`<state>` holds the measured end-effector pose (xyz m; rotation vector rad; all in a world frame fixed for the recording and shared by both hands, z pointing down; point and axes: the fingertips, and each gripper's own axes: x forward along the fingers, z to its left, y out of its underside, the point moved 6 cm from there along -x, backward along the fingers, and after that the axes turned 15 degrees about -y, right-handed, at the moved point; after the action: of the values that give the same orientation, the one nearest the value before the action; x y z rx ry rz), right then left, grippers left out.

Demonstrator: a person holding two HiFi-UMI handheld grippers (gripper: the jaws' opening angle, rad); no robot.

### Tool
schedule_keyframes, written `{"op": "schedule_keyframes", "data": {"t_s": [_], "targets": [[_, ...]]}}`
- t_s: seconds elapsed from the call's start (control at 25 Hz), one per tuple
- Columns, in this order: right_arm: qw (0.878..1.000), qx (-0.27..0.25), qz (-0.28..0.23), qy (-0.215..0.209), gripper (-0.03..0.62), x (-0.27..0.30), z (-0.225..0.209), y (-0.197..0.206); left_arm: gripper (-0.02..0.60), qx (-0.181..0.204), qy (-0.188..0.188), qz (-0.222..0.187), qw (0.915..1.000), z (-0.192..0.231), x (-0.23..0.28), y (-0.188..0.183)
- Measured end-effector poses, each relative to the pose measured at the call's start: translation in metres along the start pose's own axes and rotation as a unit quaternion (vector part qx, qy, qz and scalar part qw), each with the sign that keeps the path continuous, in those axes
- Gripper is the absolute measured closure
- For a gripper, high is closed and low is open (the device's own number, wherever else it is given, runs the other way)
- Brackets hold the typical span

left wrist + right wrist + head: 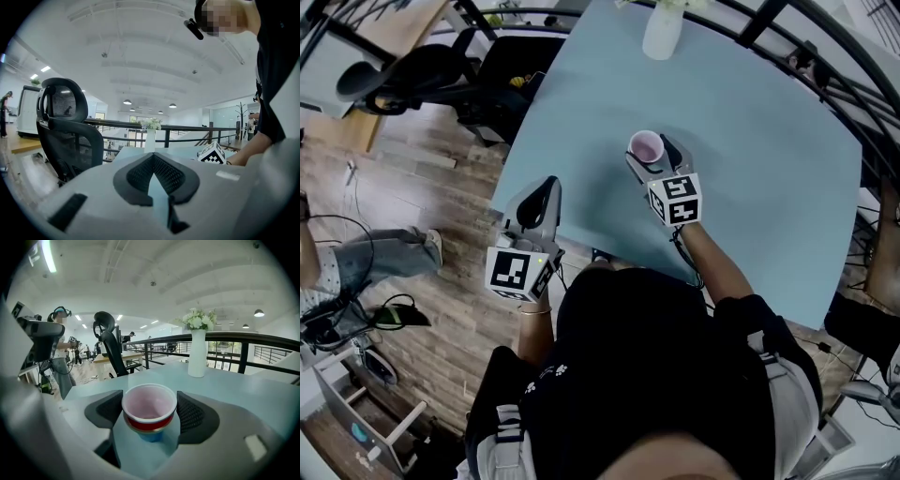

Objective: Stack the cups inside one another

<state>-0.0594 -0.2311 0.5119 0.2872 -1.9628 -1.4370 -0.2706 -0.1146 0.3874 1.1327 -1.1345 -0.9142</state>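
A pale blue table [750, 141] fills the upper right of the head view, with a wood-plank floor [422, 206] along its left side and a black office chair [431, 70] in the upper left corner. A white vase [664, 33] stands at the table's far edge, top centre. Just left of the frame's middle stands the cup stack [645, 147] on the table, its pale pink inside facing up. The right gripper [654, 161] reaches to it from below, one jaw on each side. In the right gripper view the stack sits in the centre of the frame between the two black pads [190, 413] – a white-rimmed cup on top, a red one under it, a blue one at the bottom – and both pads press against its rim, so this gripper is closed on the stack. Behind it, in the upper right of that view, the vase holds white flowers [198, 319] in front of a dark railing [243, 341]. The left gripper [549, 187] hovers at the table's near left edge, lower left of the stack and well apart from it. Its own view shows the jaw tips meeting – nothing between them – with the right gripper's marker cube [213, 153] at the right of the frame.
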Motion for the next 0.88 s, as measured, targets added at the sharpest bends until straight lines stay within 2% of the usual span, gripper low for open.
{"op": "schedule_keyframes", "data": {"t_s": [0.68,0.88], "targets": [[1.0,-0.009,0.014,0.01,0.209,0.011,0.001,0.01,0.594,-0.001,-0.003,0.006,1.0,0.01,-0.004,0.008],[1.0,-0.006,0.007,0.008,0.201,0.013,0.003,0.01,0.594,0.004,0.0,-0.004,1.0,0.01,-0.003,0.003]]}}
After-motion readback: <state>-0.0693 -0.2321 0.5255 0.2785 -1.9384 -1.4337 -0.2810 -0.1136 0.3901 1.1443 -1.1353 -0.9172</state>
